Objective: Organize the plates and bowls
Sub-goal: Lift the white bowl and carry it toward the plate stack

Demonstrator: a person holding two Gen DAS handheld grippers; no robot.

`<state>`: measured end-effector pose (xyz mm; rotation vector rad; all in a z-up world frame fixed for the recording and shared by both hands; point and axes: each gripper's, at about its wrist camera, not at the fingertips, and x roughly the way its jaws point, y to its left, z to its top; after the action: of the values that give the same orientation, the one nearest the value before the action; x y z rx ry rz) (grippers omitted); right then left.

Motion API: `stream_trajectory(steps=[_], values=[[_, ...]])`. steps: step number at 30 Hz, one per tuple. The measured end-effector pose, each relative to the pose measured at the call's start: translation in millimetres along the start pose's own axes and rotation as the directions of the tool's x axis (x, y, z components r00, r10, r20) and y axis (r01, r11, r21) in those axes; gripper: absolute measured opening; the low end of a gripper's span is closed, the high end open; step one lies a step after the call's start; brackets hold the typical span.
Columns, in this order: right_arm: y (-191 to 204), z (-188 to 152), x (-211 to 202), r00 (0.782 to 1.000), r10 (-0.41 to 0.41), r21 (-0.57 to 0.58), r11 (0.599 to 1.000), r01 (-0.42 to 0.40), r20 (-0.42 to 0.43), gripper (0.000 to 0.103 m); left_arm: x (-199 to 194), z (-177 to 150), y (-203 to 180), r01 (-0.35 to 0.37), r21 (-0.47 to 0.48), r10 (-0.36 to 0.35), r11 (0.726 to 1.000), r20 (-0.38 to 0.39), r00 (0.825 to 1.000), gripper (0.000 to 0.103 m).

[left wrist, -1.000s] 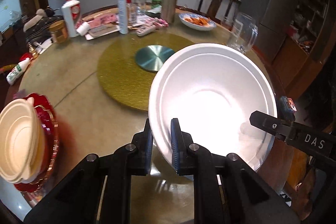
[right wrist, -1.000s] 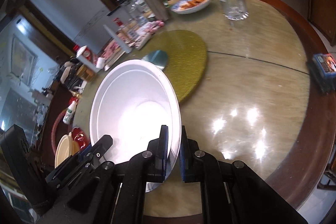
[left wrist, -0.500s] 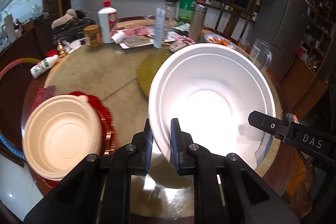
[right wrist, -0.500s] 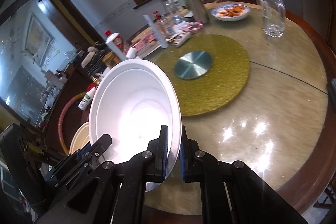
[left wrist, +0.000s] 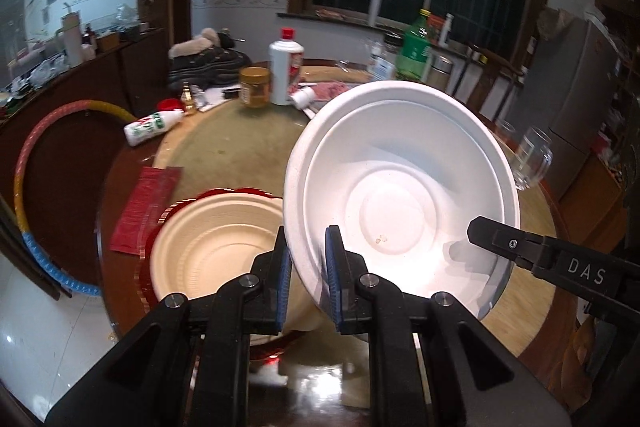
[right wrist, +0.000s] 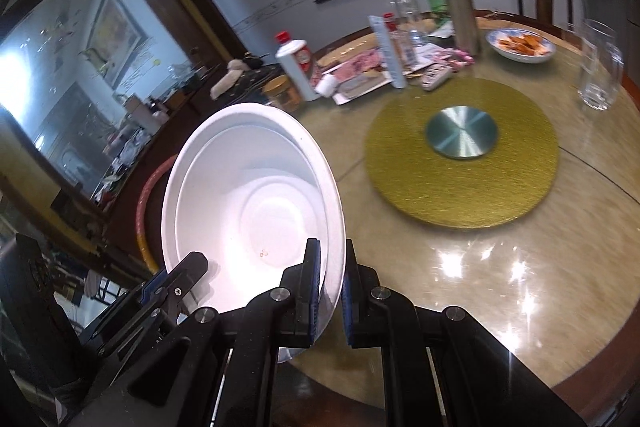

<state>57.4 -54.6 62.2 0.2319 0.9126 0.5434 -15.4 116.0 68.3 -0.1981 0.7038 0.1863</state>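
A large white bowl hangs in the air, tilted, held by both grippers at opposite rims. My left gripper is shut on its near-left rim. The right gripper is shut on the opposite rim; its black finger shows at the right of the left wrist view. The same white bowl fills the left of the right wrist view. Below and left of it, a cream bowl sits on a red plate near the table edge; the white bowl partly overlaps it in view.
A gold turntable with a metal hub lies mid-table. Bottles, a jar, a thermos, a dish of orange food and a glass stand at the far side. A red packet lies by the cream bowl. A hoop leans left.
Both grippers carried the white bowl leftward and a little up. The cream bowl and red plate slid from the left edge toward the centre, now just beneath the white bowl.
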Motion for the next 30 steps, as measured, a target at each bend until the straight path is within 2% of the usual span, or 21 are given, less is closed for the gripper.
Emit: stream_trajectory(steps=[9,16,30], values=[[30,-3,29,0.998,0.048,-0.038,0.998,-0.050,-0.046,0.009,7,-7,37,-0.067,-0.052,0.067,0.996,-0.015,0.998,0.014],[43,-2,40,0.994,0.090,-0.050,0.994,-0.093,-0.057,0.009,1,-7,51,-0.112,-0.070,0.113,0.991,0.005,0.994,0.014],[65,-9,63,0.988,0.112,-0.073,0.990,-0.120,-0.106,0.009,0,-16,78,-0.155,-0.109,0.155,0.982,-0.009,0.988,0.014]])
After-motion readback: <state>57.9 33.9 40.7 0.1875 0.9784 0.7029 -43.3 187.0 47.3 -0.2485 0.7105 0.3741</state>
